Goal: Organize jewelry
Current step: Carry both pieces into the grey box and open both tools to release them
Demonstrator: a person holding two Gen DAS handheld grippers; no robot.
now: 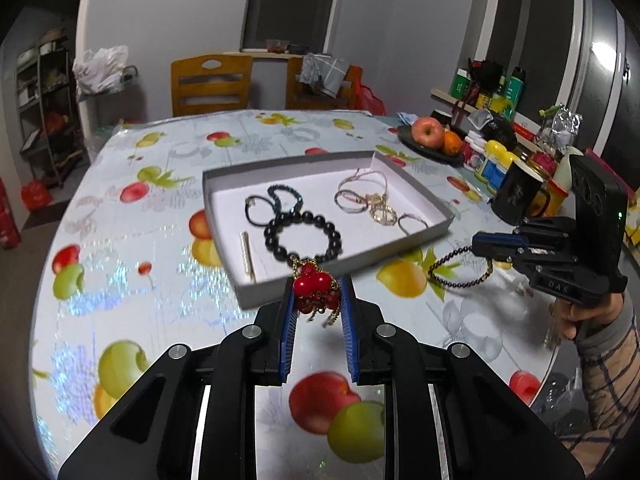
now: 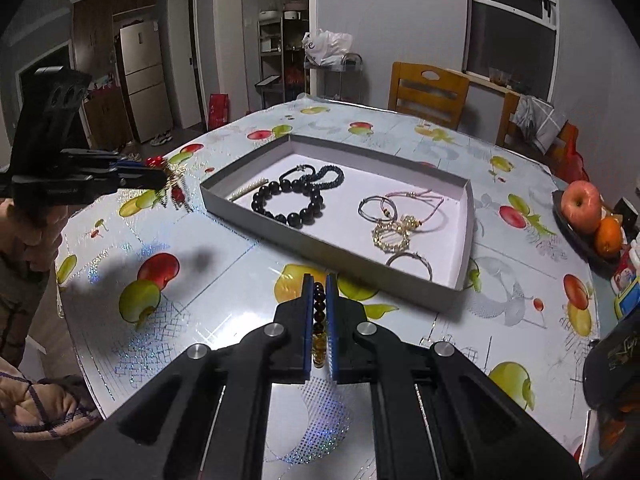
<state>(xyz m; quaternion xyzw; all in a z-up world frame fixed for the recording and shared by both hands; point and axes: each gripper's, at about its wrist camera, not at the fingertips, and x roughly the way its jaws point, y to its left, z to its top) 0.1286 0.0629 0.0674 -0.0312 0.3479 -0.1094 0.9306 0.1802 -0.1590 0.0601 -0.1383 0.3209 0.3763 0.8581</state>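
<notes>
The red bead cluster ornament with gold chain tassels (image 1: 316, 289) is pinched between the left gripper (image 1: 318, 300) fingers, hanging just short of the shallow grey cardboard tray (image 1: 224, 178) at 12 o'clock, probably so it drops in with the other pieces. The right gripper (image 2: 319, 304), out at 3 o'clock, is clamped on a dark small-bead bracelet (image 1: 460, 266). Its own camera only catches beads edge-on; the left view shows the whole loop dangling over the fruit-print table (image 1: 132, 248).
</notes>
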